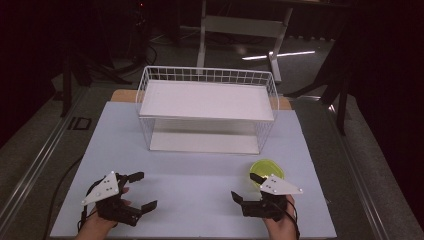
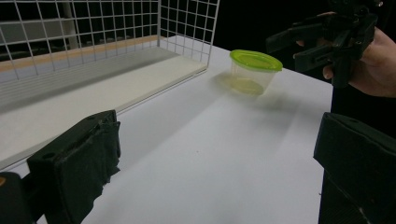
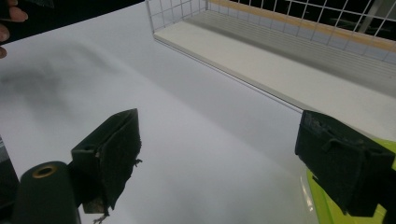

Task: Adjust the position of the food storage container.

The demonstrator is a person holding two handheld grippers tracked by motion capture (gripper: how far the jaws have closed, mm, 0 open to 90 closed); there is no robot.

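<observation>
On the white table mat (image 1: 200, 165) my left gripper (image 1: 144, 190) rests near the front left, jaws wide apart with nothing between them. My right gripper (image 1: 246, 187) sits at the front right, also open and empty. A clear tub with a lime-green lid (image 1: 266, 169) stands upright just behind the right gripper's far jaw. The left gripper view looks between its jaws (image 2: 219, 163) at the tub (image 2: 254, 70), with the right gripper (image 2: 327, 37) held beside it. In the right gripper view (image 3: 229, 154) the green lid (image 3: 322, 205) peeks from behind the right-hand jaw.
A white wire rack (image 1: 207, 107) with an upper and a lower white shelf stands at the back of the mat. Its lower shelf (image 2: 93, 93) opens toward me. Dark floor and a desk frame (image 1: 240, 25) lie beyond the table.
</observation>
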